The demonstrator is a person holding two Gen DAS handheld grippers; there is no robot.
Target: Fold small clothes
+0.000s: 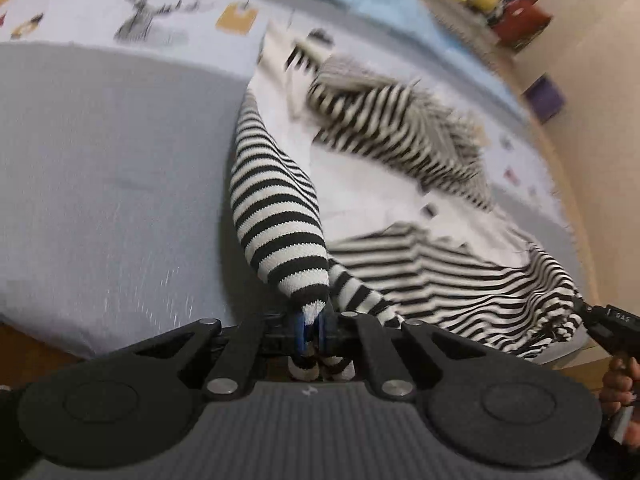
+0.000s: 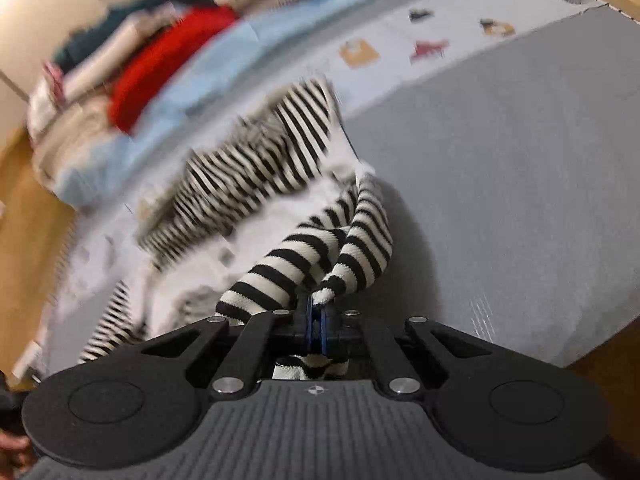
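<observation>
Striped top is hanging over the grey bed, each claw pinching a fold: left claw, right claw. Only the left view is showing a hand; only the right, red cloth.

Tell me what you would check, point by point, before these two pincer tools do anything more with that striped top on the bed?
1. Left gripper clamped on the striped garment: ok, cloth is pinched between its blue pads.
2. Right gripper clamped on the same garment: ok, striped cloth sits between its pads.
3. Grips at matching corners or cuffs: cannot tell.
4. Rest of the garment free to lift: cannot tell, it lies bunched and blurred.
5. Grey bed cover bare beside the garment for laying it flat: ok.
6. Red cloth out of the way: ok, it lies apart.
</observation>
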